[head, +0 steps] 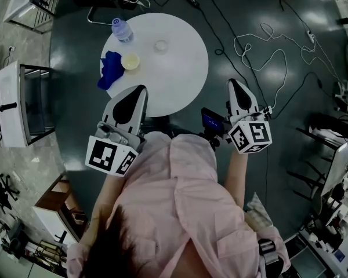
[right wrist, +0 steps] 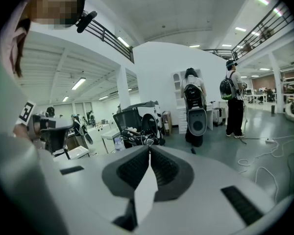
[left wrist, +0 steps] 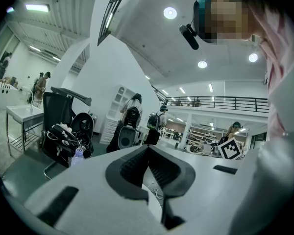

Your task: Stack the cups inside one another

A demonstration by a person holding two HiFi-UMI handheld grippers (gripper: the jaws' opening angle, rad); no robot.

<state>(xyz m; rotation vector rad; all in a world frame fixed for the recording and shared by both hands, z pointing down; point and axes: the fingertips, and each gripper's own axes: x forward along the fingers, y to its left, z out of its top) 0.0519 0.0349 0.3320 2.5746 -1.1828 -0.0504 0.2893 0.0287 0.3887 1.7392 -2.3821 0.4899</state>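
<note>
The 2 cups stand apart on the round white table (head: 182, 83): a yellow cup (head: 130, 61) touching a blue cloth (head: 109, 69), and a clear cup (head: 160, 46) nearer the middle. I judge that the stacking is not yet begun. To do it well, I should open 1 gripper wide, take 1 cup by its wall without crushing it, and lower it straight into the other. Both cups seem empty, but they are too small to be sure. A plastic bottle (head: 122, 29) stands at the far edge. My left gripper (head: 140, 89) and right gripper (head: 231, 83) have their jaws pressed together and hold nothing.
</note>
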